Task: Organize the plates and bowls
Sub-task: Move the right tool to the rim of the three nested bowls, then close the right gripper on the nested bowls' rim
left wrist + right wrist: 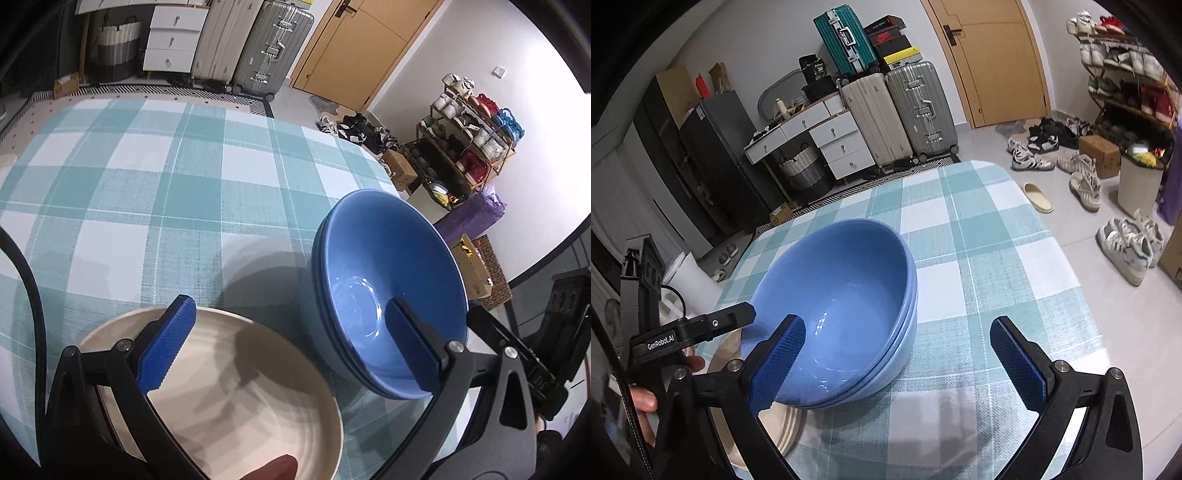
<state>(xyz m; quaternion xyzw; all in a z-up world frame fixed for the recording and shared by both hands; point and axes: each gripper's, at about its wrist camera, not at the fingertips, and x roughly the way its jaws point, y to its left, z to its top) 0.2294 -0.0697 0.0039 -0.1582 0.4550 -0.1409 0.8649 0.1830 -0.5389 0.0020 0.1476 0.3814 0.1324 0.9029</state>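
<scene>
A stack of blue bowls [388, 280] stands on the checked tablecloth [147, 184], next to a cream ribbed plate [240, 398]. My left gripper [291, 350] is open and empty, one finger over the plate, the other over the bowl's near rim. In the right wrist view the blue bowls [842, 295] sit left of centre and the cream plate [786, 424] peeks out beneath them at lower left. My right gripper [897, 362] is open and empty, its left finger at the bowl's near rim, its right finger over bare cloth. The left gripper's body [690, 332] shows at the left.
The table's right edge [1071, 240] drops to a tiled floor with shoes [1126, 247] and a bin [1137, 181]. Suitcases [912, 110], drawers [834, 144] and a door [993, 59] stand beyond the far edge. A shoe rack [469, 144] is at the right.
</scene>
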